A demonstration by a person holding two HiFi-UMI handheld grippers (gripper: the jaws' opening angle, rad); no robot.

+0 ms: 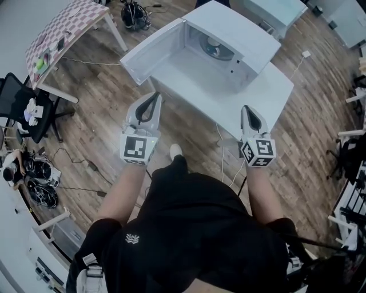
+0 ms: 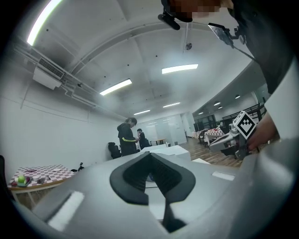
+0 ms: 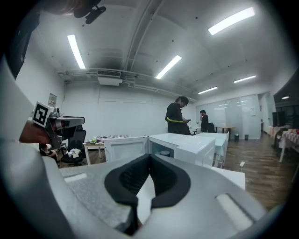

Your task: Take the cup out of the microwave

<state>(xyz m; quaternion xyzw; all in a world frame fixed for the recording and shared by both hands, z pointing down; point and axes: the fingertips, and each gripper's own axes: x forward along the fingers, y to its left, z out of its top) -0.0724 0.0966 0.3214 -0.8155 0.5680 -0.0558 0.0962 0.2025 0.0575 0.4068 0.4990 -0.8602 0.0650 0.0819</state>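
A white microwave (image 1: pixel 229 28) stands on a white table (image 1: pixel 271 91), its door (image 1: pixel 150 50) swung open to the left. The cup (image 1: pixel 214 43), pale and small, sits on the turntable deep inside. It also shows in the right gripper view as a cup (image 3: pixel 164 152) in the open cavity. Both grippers are held short of the table, apart from the microwave. My left gripper (image 1: pixel 153 96) points at the open door's edge, jaws together and empty. My right gripper (image 1: pixel 246 109) points at the table's near edge, shut with nothing held.
A table with a checkered cloth (image 1: pixel 63 31) stands at the far left, and a black chair (image 1: pixel 23 106) beside it. Cables lie across the wooden floor (image 1: pixel 86 163). Two people (image 3: pixel 176 116) stand far behind the microwave. More white tables (image 1: pixel 274 11) stand beyond.
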